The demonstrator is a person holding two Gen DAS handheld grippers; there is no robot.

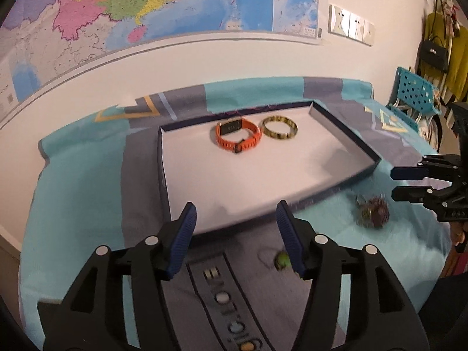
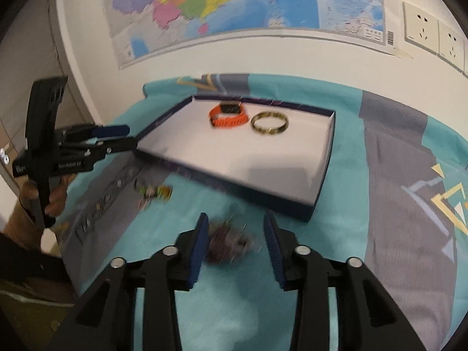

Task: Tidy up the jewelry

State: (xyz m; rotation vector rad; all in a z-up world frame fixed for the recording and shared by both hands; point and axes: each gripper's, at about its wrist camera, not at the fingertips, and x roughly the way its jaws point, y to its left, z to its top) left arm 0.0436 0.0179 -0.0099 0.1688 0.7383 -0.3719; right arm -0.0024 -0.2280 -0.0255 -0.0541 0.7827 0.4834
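**pixelmoth:** starting at the claws. The left gripper (image 1: 235,235) is hanging with its jaws roughly half open and nothing between the blue pads. It's hovering over the grey printed strip of the bedspread (image 1: 79,193), right at the near edge of the shallow box (image 1: 162,158). There's a small green bead thing (image 1: 282,260) lying on the cloth just beside its right-hand pad, apparently not touching, though it's blurry.

**rustybolt:** and the other one?

**pixelmoth:** The right gripper (image 2: 235,238) is sitting with a narrower gap, jaws parted. A dark purplish beaded bundle (image 2: 226,241) is lying on the teal cloth between the pads, closer to the left one. Too smeared to say if that pad is touching it, but the other pad is standing clear, so it isn't gripping anything.

**rustybolt:** where's that relative to the box?

**pixelmoth:** Just outside the box's near long edge, toward its right corner. In the right wrist view, a second little cluster of coloured beads (image 2: 155,193) is lying farther left on the grey strip.

**rustybolt:** anything in the box?

**pixelmoth:** Yep, an orange watch band (image 1: 237,136) and a gold-and-black bangle (image 1: 280,128) are resting side by side near the far edge, almost touching. Behind it all a wall map (image 1: 146,8) is hanging, with sockets (image 1: 351,25) to its right.
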